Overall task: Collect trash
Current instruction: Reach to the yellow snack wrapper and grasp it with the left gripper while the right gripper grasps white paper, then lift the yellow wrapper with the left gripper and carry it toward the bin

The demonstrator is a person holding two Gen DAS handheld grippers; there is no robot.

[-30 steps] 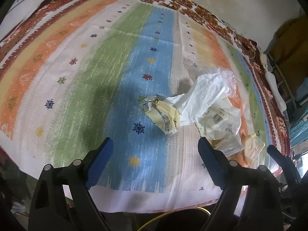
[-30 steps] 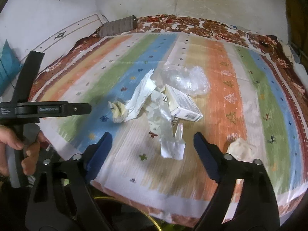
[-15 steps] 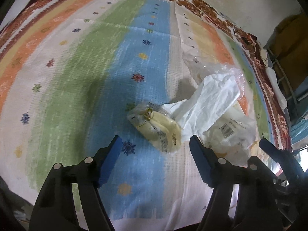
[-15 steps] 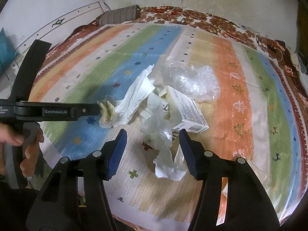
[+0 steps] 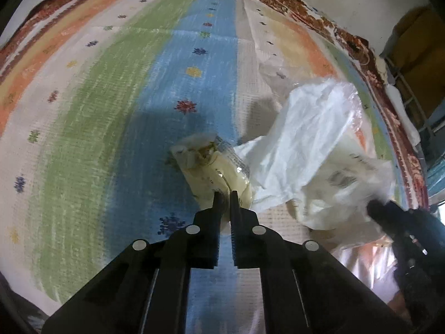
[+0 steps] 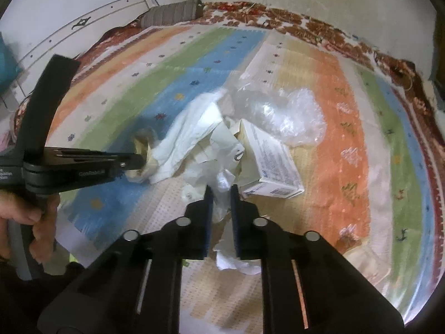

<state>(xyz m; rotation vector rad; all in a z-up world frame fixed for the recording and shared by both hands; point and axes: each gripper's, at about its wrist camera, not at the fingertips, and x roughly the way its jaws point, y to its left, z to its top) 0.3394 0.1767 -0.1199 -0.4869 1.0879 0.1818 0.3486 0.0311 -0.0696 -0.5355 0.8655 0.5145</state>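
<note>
A heap of trash lies on the striped cloth (image 5: 111, 111). A crumpled yellowish wrapper (image 5: 211, 172) sits at the heap's left end, and my left gripper (image 5: 225, 194) is shut on its near edge. In the right wrist view the left gripper (image 6: 139, 161) comes in from the left onto the same wrapper (image 6: 141, 142). My right gripper (image 6: 219, 192) has its jaws closing, with a crumpled white plastic scrap (image 6: 222, 179) pinched between the pads. A white plastic bag (image 5: 306, 133), a small white carton (image 6: 272, 161) and clear film (image 6: 286, 111) lie in the heap.
A hand (image 6: 36, 222) holds the left gripper's handle at the left edge. A grey striped bolster (image 6: 172, 14) lies at the far end by the wall. Another pale wrapper (image 6: 361, 253) lies near the cloth's front right edge.
Both grippers came down and forward onto the heap. Their jaws went from wide open to closed, the left on the yellowish wrapper, the right on the white plastic scrap.
</note>
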